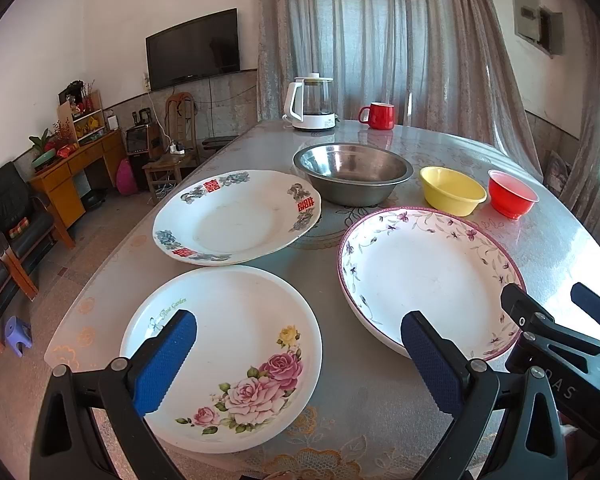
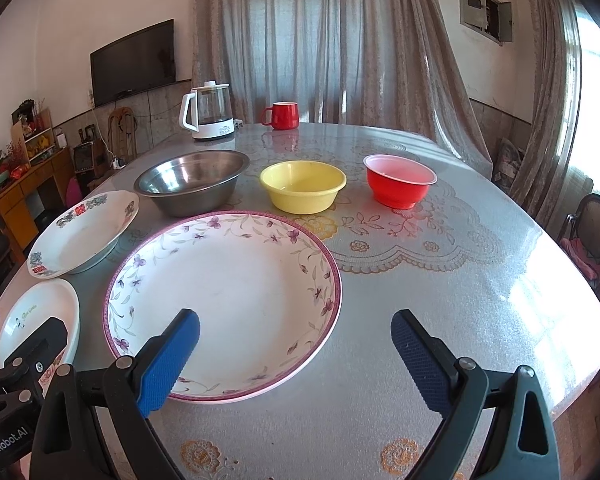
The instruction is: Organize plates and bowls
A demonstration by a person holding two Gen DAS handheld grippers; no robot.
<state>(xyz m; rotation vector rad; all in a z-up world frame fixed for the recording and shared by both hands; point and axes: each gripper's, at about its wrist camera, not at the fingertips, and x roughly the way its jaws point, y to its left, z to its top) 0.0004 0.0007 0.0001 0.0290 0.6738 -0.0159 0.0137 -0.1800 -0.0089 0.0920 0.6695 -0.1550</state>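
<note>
Both my jaws gape wide, empty: my left gripper above the rose-printed white plate, my right gripper above the purple-rimmed floral plate. Behind, three bowls line the glossy surface.

Before you, all upright and empty: rose plate nearest; red-character plate behind it; violet-rimmed plate alongside; steel bowl, yellow bowl, red bowl in a row beyond.

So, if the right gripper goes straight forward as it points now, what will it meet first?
Probably the purple-flowered plate: the open right gripper hovers at its near rim, left finger above it. Beyond stands the yellow bowl. Height is unclear, so it may pass over.
</note>
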